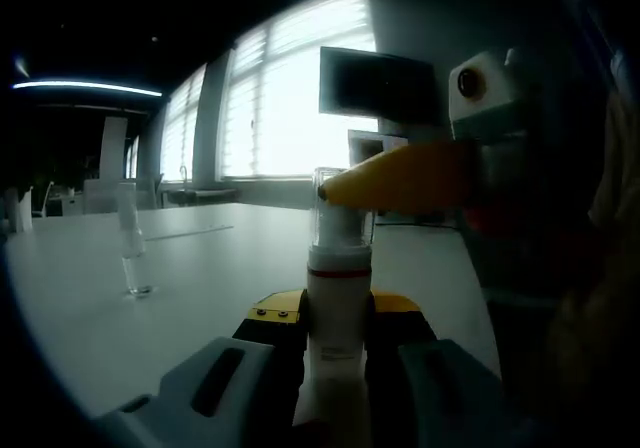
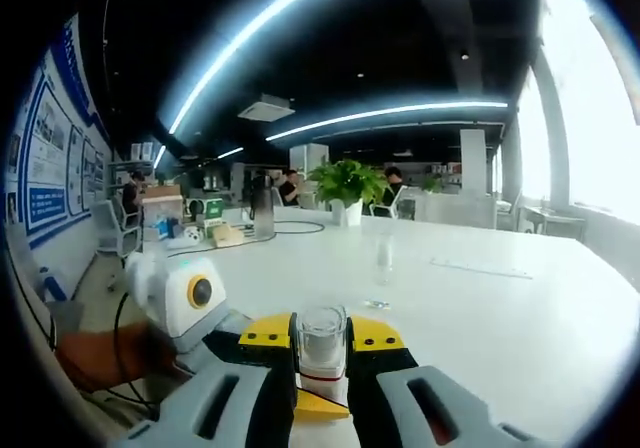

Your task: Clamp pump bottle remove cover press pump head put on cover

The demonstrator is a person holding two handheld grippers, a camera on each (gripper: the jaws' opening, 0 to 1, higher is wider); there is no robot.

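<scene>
Left tongs grip the upright pump bottle over the worktop, right tongs closed on its clear cover — risk: an off-axis pull could tilt the bottle or drop the cover.

Right gripper low centre, jaws pinching clear cover of pump bottle; left gripper lower left.
</scene>
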